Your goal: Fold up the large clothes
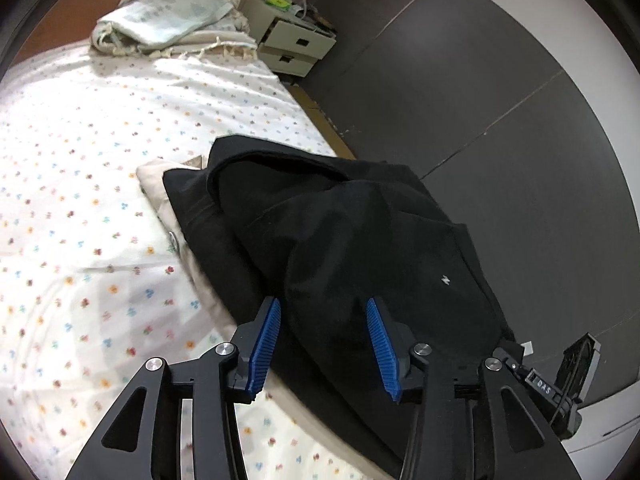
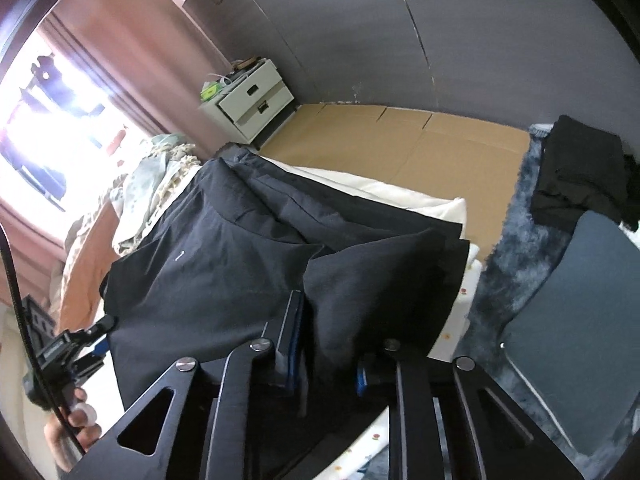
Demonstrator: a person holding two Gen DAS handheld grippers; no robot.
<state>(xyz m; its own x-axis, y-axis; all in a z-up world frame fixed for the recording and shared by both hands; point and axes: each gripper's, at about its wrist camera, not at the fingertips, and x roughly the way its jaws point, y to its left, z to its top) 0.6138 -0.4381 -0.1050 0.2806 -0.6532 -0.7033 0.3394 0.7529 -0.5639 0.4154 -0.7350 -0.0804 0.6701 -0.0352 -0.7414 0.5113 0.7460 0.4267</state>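
A large black garment [image 1: 360, 232] lies in a folded bundle along the bed's edge, on top of a beige garment [image 1: 154, 184]. My left gripper [image 1: 324, 312] is open, its blue pads on either side of the bundle's near end, not pinching it. In the right wrist view the black garment [image 2: 248, 256] covers the bed edge. My right gripper [image 2: 326, 320] is open; cloth drapes between and over its fingers and hides the right finger's tip. The left gripper [image 2: 80, 344] shows at the lower left of that view.
The bed has a white flowered sheet [image 1: 80, 160]. A folded fringed blanket [image 1: 168, 20] lies at the bed's head. A white two-drawer nightstand [image 2: 252, 100] stands by the grey wall. Cardboard [image 2: 400, 148] covers the floor. A dark shaggy rug [image 2: 520, 240] holds more black clothes [image 2: 580, 172].
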